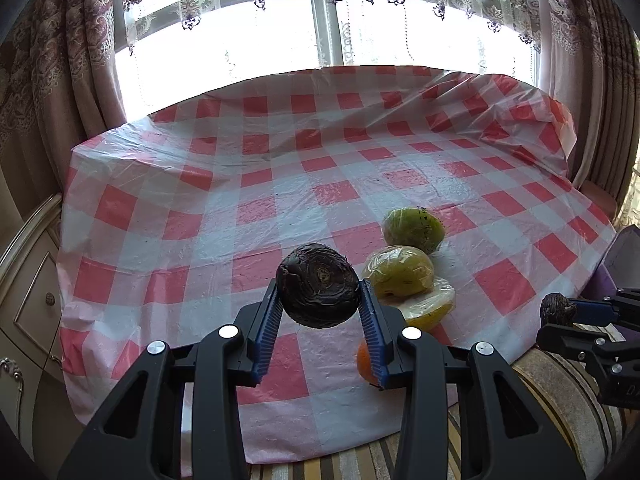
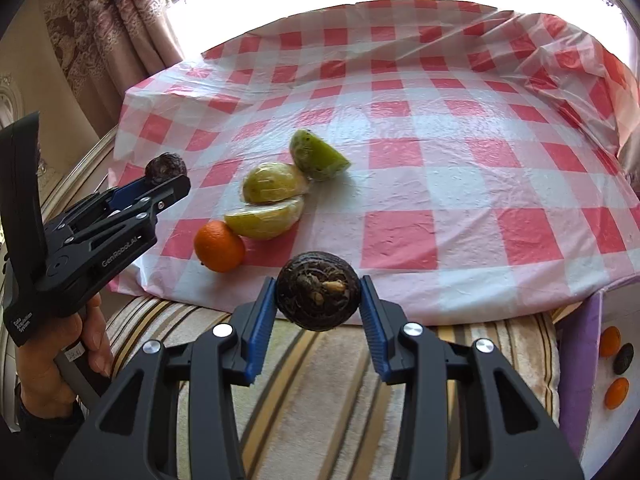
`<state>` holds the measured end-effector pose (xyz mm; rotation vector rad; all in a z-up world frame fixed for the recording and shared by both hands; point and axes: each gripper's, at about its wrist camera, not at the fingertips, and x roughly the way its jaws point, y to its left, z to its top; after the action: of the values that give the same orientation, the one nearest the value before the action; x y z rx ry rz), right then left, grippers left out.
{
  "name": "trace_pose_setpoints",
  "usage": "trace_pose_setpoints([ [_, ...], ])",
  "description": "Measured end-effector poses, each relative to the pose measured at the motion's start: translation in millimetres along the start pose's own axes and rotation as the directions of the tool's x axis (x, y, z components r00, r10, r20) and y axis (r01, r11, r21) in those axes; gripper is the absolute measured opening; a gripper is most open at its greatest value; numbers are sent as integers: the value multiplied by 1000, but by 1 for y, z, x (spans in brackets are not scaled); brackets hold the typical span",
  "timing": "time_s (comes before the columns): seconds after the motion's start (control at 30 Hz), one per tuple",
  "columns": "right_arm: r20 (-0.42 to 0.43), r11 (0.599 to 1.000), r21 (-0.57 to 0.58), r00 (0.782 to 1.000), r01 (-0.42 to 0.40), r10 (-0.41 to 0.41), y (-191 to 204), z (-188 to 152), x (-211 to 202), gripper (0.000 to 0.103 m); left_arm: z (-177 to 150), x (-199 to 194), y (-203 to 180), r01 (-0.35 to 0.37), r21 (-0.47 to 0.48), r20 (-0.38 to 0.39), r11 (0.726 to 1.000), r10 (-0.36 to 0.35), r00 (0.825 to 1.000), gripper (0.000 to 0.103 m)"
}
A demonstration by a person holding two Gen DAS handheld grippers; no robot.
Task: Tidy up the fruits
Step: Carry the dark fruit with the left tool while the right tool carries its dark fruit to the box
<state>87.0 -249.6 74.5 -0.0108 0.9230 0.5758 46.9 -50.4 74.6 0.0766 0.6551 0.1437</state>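
Note:
My left gripper [image 1: 319, 303] is shut on a dark, wrinkled round fruit [image 1: 319, 285], held above the near part of the checked table. My right gripper [image 2: 319, 300] is shut on a second dark round fruit [image 2: 318, 297] with a rooty end, over the table's front edge. On the cloth lie a green fruit piece [image 2: 318, 155], two yellow-green pieces in plastic wrap [image 2: 274, 182] [image 2: 266, 218] and an orange [image 2: 219, 246]. From the right wrist view the left gripper [image 2: 166, 174] shows at the left, a hand on its handle. The right gripper [image 1: 558, 310] appears at the right edge of the left wrist view.
A red-and-white checked plastic cloth [image 1: 280, 184] covers the table, with a window and patterned curtains behind. A striped cushion [image 2: 340, 364] lies below the front edge. At the right a purple-rimmed container [image 2: 580, 360] holds two oranges [image 2: 611, 342] and a dark fruit [image 2: 624, 358]. A cabinet [image 1: 28, 280] stands left.

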Motion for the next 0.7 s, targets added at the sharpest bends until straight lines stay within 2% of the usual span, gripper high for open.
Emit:
trace_pose_setpoints([
  [0.37, 36, 990, 110, 995, 93, -97, -69, -6, -28, 42, 10, -8, -45, 69, 87, 5, 994, -70, 998, 37],
  [0.7, 50, 959, 209, 977, 191, -205, -130, -15, -52, 42, 20, -11, -98, 154, 187, -1, 970, -156, 988, 37],
])
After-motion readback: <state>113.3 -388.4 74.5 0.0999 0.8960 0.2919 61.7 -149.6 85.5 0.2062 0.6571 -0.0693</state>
